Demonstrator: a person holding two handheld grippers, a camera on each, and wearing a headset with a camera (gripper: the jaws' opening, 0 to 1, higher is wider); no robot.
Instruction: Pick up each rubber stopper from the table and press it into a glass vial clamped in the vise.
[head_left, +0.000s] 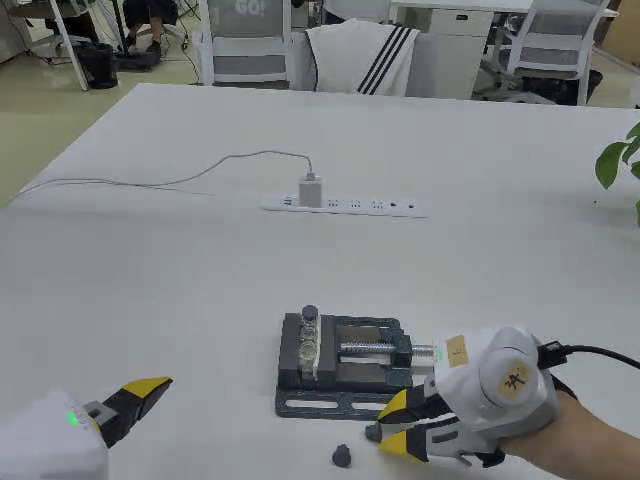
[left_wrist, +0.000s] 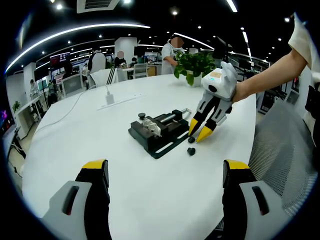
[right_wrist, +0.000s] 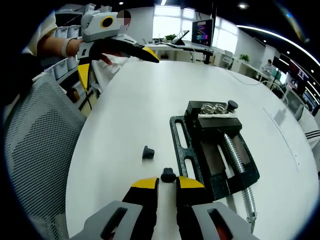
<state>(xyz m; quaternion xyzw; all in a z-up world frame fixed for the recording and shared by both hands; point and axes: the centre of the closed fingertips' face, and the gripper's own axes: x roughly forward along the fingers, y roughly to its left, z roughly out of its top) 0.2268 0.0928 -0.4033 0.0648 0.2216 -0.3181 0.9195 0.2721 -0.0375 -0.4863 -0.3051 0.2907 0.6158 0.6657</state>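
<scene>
A dark vise (head_left: 345, 372) (left_wrist: 159, 132) (right_wrist: 215, 145) clamps a row of glass vials (head_left: 310, 347) (right_wrist: 212, 107); the far vial carries a dark rubber stopper (head_left: 310, 313) (right_wrist: 231, 105). My right gripper (head_left: 392, 426) (right_wrist: 167, 183) sits low at the vise's near corner, its yellow jaws shut on a rubber stopper (right_wrist: 168, 174) (head_left: 373, 433) at their very tips, down at the table. A second loose stopper (head_left: 342, 457) (right_wrist: 148, 151) (left_wrist: 191, 150) lies beside it. My left gripper (head_left: 140, 398) (left_wrist: 165, 170) hangs wide open, well left of the vise and holding nothing.
A white power strip (head_left: 345, 205) with a plugged charger (head_left: 311, 190) and its cable lies beyond the vise. Office chairs line the table's far edge. Plant leaves (head_left: 620, 160) reach in at the right. The near table edge lies just below the grippers.
</scene>
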